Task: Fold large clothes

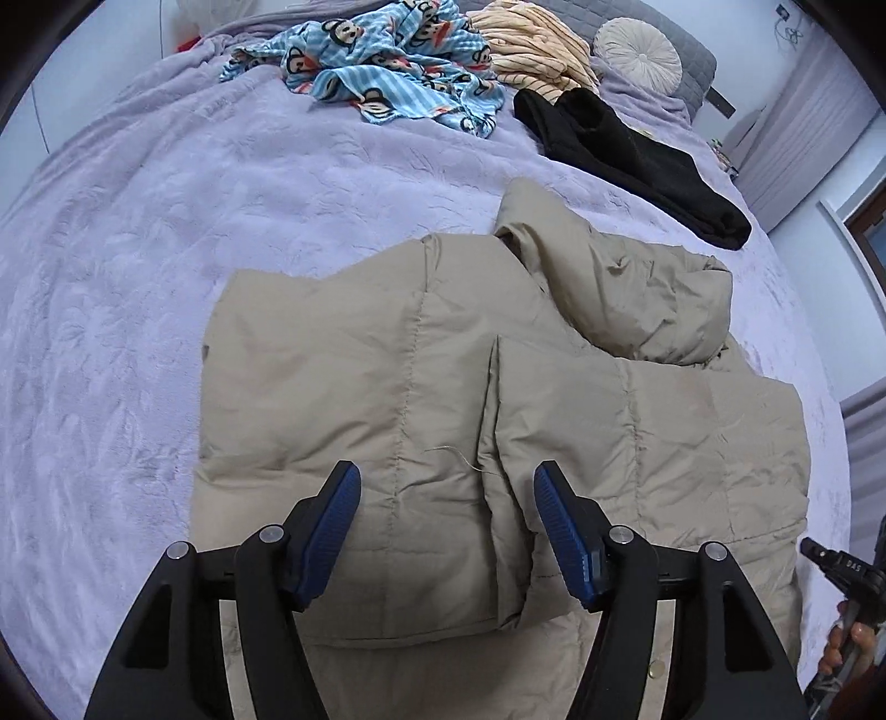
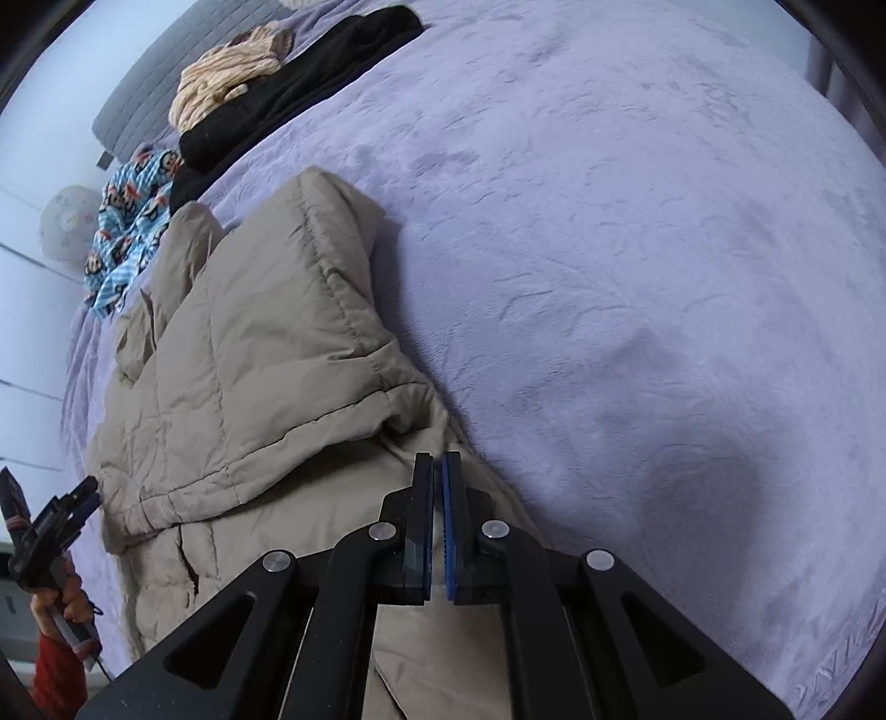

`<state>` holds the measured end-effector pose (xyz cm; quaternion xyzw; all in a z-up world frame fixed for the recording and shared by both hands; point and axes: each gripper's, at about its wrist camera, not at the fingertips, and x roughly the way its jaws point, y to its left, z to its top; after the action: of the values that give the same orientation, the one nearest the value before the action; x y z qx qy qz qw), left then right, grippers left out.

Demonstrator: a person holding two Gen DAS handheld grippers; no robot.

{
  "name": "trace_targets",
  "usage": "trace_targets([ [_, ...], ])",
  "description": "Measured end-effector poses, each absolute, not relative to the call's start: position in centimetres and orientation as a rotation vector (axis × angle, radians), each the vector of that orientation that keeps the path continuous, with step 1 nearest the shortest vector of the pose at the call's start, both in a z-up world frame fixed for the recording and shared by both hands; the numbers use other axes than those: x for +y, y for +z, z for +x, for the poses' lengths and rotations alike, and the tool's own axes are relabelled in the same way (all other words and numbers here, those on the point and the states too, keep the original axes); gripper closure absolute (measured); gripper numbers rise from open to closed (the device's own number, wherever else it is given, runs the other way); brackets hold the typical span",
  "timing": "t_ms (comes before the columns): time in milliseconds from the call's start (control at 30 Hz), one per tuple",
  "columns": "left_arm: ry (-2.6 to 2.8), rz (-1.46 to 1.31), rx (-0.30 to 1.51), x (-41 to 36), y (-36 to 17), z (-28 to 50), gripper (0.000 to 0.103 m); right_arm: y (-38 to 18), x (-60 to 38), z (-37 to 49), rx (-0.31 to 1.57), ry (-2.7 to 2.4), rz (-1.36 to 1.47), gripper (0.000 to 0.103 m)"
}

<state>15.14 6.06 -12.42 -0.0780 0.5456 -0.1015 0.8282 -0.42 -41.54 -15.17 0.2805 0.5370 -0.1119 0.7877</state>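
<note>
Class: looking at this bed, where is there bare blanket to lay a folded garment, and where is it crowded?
Bare lilac blanket lies left of the beige jacket, and more on its other side. The headboard end is crowded: monkey-print cloth, striped garment, black garment.

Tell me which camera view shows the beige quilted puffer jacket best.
The left wrist view: the beige quilted puffer jacket lies nearly whole there, hood and folded-in sleeve visible on the lilac plush blanket. The right wrist view shows only one side edge-on, with the right gripper covering part of it.

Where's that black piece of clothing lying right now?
In the left wrist view the black garment lies on the purple bedspread at upper right, just beyond the beige padded jacket and beside the yellow striped clothes.
</note>
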Motion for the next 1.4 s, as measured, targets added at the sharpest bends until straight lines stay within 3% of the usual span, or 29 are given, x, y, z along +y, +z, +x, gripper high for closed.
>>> trace_targets([
  [167,-0.287,-0.143,1.092,4.0,-10.3,15.5,0.037,-12.2,-43.8,0.1,1.035,-0.353,0.62,0.099],
  [367,-0.342,-0.02,1.08,-1.2,-10.7,16.4,0.036,-10.1,-41.1,6.9,0.977,-0.165,0.524,0.099],
  [600,-0.26,0.006,1.158,-1.8,-15.7,17.5,0.036,-14.5,-37.6,12.4,1.084,-0.095,0.353,0.1],
  [933,-0.272,0.057,1.14,-2.3,-16.8,17.5,0.036,-17.6,-39.8,12.3,1.082,-0.149,0.4,0.1],
  [1400,-0.132,0.05,1.159,1.7,-12.9,14.2,0.036,-13.9,-38.7,7.2,1.075,-0.175,0.335,0.099],
])
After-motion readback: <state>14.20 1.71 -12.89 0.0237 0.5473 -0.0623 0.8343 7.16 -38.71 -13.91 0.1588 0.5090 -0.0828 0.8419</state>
